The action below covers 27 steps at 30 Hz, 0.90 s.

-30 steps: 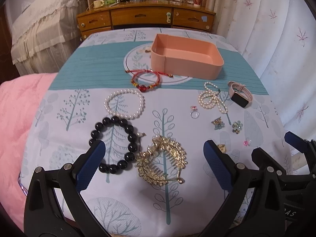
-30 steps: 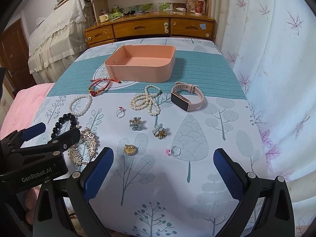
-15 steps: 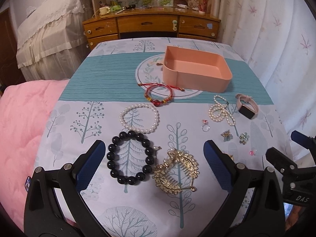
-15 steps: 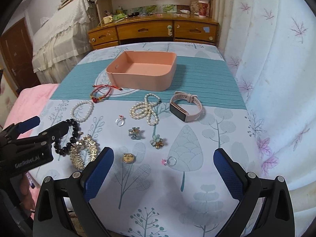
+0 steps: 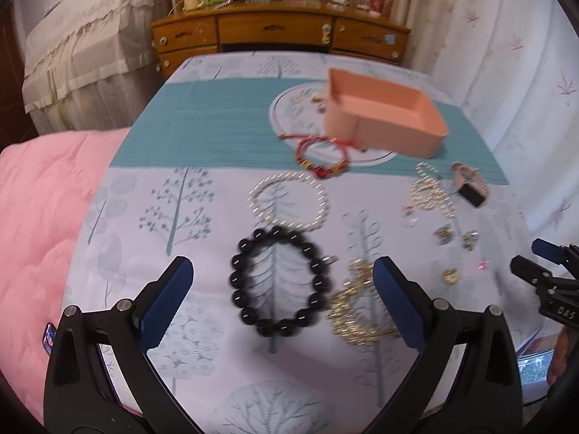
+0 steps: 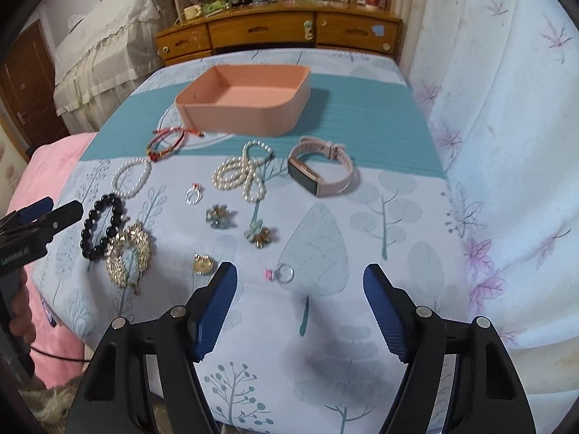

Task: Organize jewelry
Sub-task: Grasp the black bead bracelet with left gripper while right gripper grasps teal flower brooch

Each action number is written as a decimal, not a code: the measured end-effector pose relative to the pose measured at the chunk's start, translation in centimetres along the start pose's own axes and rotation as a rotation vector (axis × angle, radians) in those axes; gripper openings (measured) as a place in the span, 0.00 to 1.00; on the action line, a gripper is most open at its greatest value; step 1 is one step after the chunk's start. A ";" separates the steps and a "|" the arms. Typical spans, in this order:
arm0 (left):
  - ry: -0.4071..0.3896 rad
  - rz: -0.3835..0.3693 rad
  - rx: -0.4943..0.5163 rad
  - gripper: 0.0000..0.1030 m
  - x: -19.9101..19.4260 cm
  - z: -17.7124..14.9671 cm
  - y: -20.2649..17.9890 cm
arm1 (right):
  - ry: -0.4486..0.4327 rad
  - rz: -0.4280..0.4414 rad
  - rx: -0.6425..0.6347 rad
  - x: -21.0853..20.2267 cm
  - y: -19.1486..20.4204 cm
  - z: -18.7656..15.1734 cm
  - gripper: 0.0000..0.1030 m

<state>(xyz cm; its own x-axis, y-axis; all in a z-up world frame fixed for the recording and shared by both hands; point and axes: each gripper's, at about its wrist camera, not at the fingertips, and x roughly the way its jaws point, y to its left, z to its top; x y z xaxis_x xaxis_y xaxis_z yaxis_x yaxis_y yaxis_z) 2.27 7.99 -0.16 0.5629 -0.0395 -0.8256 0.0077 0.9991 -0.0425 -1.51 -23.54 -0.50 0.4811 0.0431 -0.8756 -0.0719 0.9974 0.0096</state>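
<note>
Jewelry lies spread on a tree-print cloth before an empty pink box (image 6: 246, 108). My left gripper (image 5: 282, 296) is open and empty, hovering over the black bead bracelet (image 5: 278, 282), with the gold hair comb (image 5: 358, 307) beside its right finger. My right gripper (image 6: 300, 307) is open and empty, just short of a clear ring with a pink stone (image 6: 280, 273). A pink watch (image 6: 320, 170), a pearl necklace (image 6: 242, 173), a pearl bracelet (image 6: 130, 177), a red cord bracelet (image 6: 166, 143), two flower brooches (image 6: 219, 215) and a gold charm (image 6: 203, 263) lie apart.
The box stands on a teal band (image 6: 362, 126) at the far middle of the table. A wooden dresser (image 6: 278, 32) stands behind. A pink quilt (image 5: 39, 217) lies left, a white curtain (image 6: 499, 108) hangs right. The left view is motion-blurred.
The left gripper has swung left, so the black bracelet now sits between its fingers. The right gripper moved forward toward the pink-stone ring and its fingers have narrowed.
</note>
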 end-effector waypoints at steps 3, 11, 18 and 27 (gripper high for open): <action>0.039 -0.007 -0.024 0.96 1.4 -0.6 1.3 | 0.014 0.017 0.004 1.1 0.2 -0.1 0.72; 0.120 -0.029 -0.084 0.88 4.3 -1.1 3.5 | 0.027 0.048 -0.046 4.5 2.8 0.9 0.50; 0.164 -0.018 -0.117 0.68 6.3 -0.5 4.5 | 0.031 0.058 -0.048 6.5 3.7 2.1 0.42; 0.159 0.049 -0.047 0.59 7.2 0.3 3.3 | 0.030 0.039 -0.049 8.5 3.8 2.9 0.25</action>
<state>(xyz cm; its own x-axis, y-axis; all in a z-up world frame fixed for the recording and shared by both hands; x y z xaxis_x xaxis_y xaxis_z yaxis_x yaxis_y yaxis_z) 6.61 11.00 -6.11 0.4241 0.0036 -0.9056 -0.0577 0.9981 -0.0231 4.86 -19.18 -6.49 0.4505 0.0797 -0.8892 -0.1329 0.9909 0.0215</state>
